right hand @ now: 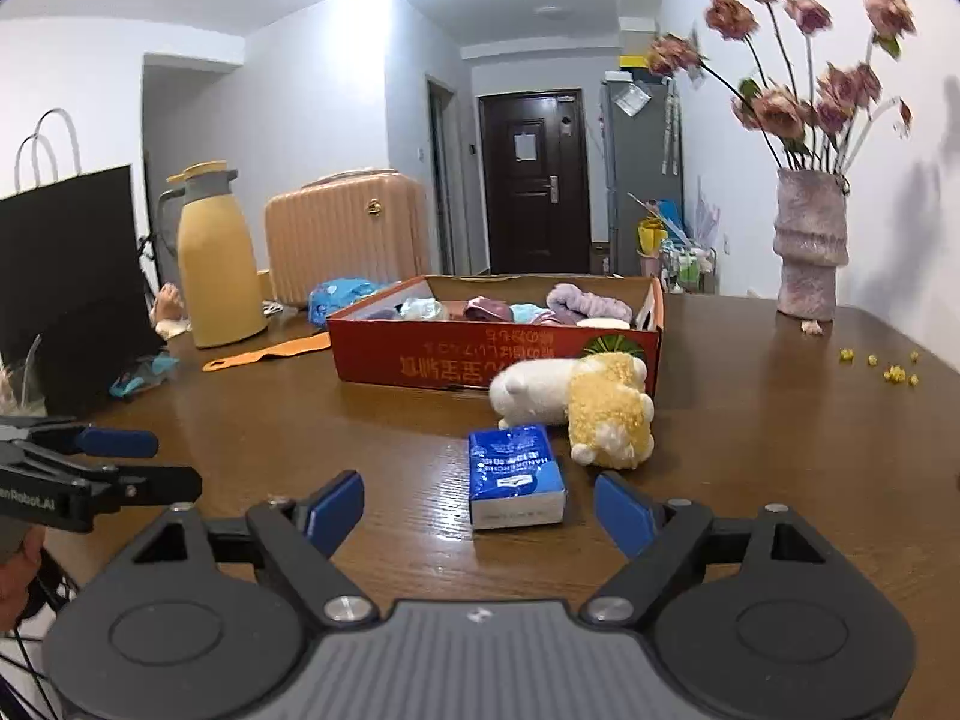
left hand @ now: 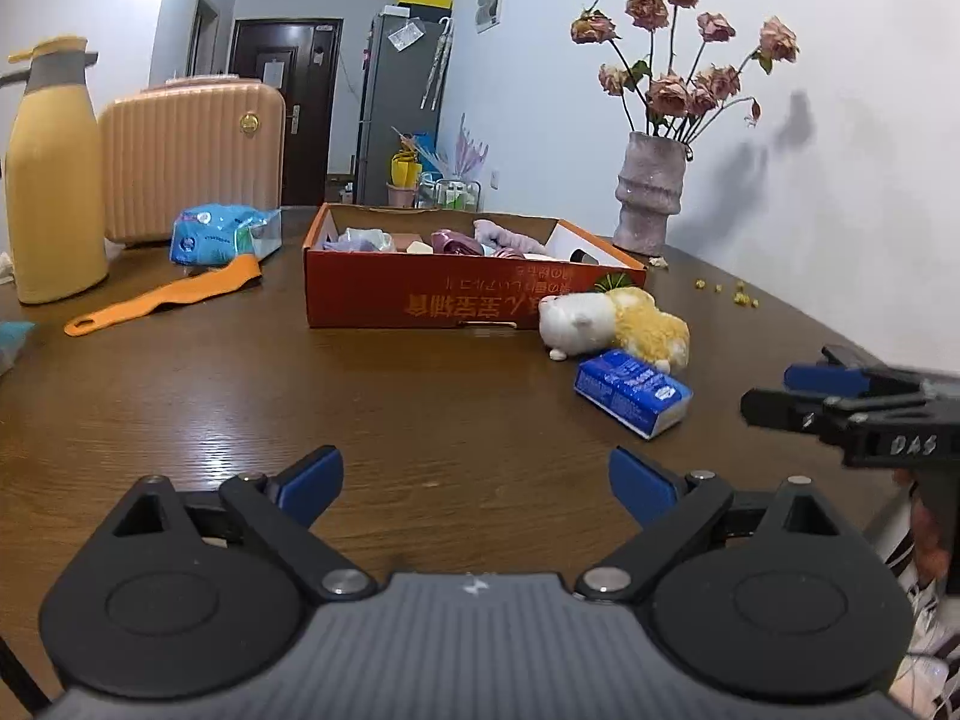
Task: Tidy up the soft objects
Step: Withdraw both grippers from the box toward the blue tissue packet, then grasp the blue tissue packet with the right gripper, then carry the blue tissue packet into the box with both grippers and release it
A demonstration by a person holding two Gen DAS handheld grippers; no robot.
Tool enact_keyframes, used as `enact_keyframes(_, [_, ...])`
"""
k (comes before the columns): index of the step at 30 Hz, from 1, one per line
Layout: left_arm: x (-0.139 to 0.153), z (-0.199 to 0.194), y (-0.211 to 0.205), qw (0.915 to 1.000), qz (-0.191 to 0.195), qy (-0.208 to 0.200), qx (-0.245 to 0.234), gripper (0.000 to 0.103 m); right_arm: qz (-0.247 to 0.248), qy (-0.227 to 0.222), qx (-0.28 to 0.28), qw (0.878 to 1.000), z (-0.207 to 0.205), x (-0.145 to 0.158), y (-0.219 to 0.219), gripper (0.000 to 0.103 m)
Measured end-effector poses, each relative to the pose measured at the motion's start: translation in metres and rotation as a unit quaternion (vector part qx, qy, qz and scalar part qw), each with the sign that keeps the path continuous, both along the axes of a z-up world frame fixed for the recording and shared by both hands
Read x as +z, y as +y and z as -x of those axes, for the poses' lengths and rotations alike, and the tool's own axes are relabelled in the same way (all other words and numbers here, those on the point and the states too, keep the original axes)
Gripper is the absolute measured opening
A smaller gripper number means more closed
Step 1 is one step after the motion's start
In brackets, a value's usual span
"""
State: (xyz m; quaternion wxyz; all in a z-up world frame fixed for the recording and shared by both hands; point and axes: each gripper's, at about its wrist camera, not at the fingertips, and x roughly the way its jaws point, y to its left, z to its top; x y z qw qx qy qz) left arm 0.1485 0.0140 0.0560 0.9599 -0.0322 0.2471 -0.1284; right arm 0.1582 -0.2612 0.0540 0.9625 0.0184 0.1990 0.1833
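Where the left wrist camera looks forward over a dark wooden table [left hand: 240, 396], the left gripper [left hand: 474, 486] hangs low in the foreground with its blue-padded jaws spread wide and only bare tabletop between them. Beyond it sits a shallow red cardboard box [left hand: 456, 297] holding soft items, among them a lilac cloth [left hand: 510, 235] and a pale bundle [left hand: 366, 238]. A white and yellow plush toy [left hand: 618, 324] lies on its side against the box's front right corner, and a blue tissue pack [left hand: 630, 390] lies just in front of the toy. To the left stand a yellow thermos jug [left hand: 51, 180] and a peach ribbed suitcase [left hand: 192, 156], with a blue plastic packet [left hand: 216, 234] and an orange shoehorn [left hand: 168, 294] near them. A vase of dried roses [left hand: 651, 192] stands by the wall. The right gripper [left hand: 774, 390] enters from the right edge, seen side-on. In the right wrist view, the right gripper [right hand: 480, 510] has its jaws apart, and the tissue pack [right hand: 516, 474] lies on the table ahead of the gap between them, untouched. The plush toy [right hand: 576, 402] rests just behind it against the box [right hand: 480, 360]. The left gripper [right hand: 138, 462] shows at the left edge, beside a black paper bag [right hand: 66, 282].
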Motion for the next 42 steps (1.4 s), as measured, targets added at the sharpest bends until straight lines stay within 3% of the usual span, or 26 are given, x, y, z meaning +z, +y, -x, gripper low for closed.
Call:
enact_keyframes(3, [-0.011, -0.012, -0.006, 0.9998, 0.0, 0.018, -0.013, 0.098, -0.007, 0.026, -0.028, 0.999, -0.019, -0.014, 0.002, 0.08])
enact_keyframes(10, [-0.016, -0.046, -0.012, 0.9994, -0.01, 0.031, -0.014, 0.098, 0.043, 0.05, -0.041, 0.997, -0.075, -0.025, 0.027, 0.073])
enact_keyframes(13, [-0.014, -0.062, -0.011, 0.9995, -0.01, 0.029, -0.011, 0.098, 0.056, 0.064, -0.034, 0.996, -0.094, -0.028, 0.035, 0.051])
enact_keyframes(17, [-0.011, -0.083, -0.009, 0.9996, -0.016, 0.021, 0.005, 0.098, 0.075, 0.063, 0.059, 0.993, -0.097, -0.027, 0.059, 0.051])
enact_keyframes(21, [-0.007, -0.111, -0.003, 0.9994, -0.003, 0.033, -0.005, 0.098, 0.082, 0.064, 0.184, 0.977, -0.093, -0.025, 0.085, 0.053])
enact_keyframes(24, [-0.007, -0.137, -0.002, 0.9978, 0.004, 0.06, -0.027, 0.097, 0.1, 0.058, 0.165, 0.979, -0.101, -0.021, 0.083, 0.064])
enact_keyframes(29, [-0.008, -0.174, -0.009, 0.9935, 0.004, 0.093, -0.066, 0.096, 0.098, 0.058, 0.093, 0.989, -0.12, -0.016, 0.048, 0.067])
enact_keyframes(32, [-0.007, -0.189, -0.011, 0.9896, 0.02, 0.099, -0.102, 0.095, 0.059, 0.068, 0.096, 0.991, -0.123, -0.015, 0.035, 0.066])
enact_keyframes(39, [-0.025, -0.202, 0.009, 0.9805, 0.085, 0.15, -0.094, 0.087, -0.088, 0.118, 0.11, 0.983, -0.131, -0.027, 0.019, 0.059])
enact_keyframes(42, [-0.021, -0.201, 0.011, 0.9803, 0.096, 0.145, -0.094, 0.086, -0.106, 0.128, 0.08, 0.983, -0.136, -0.034, 0.015, 0.058])
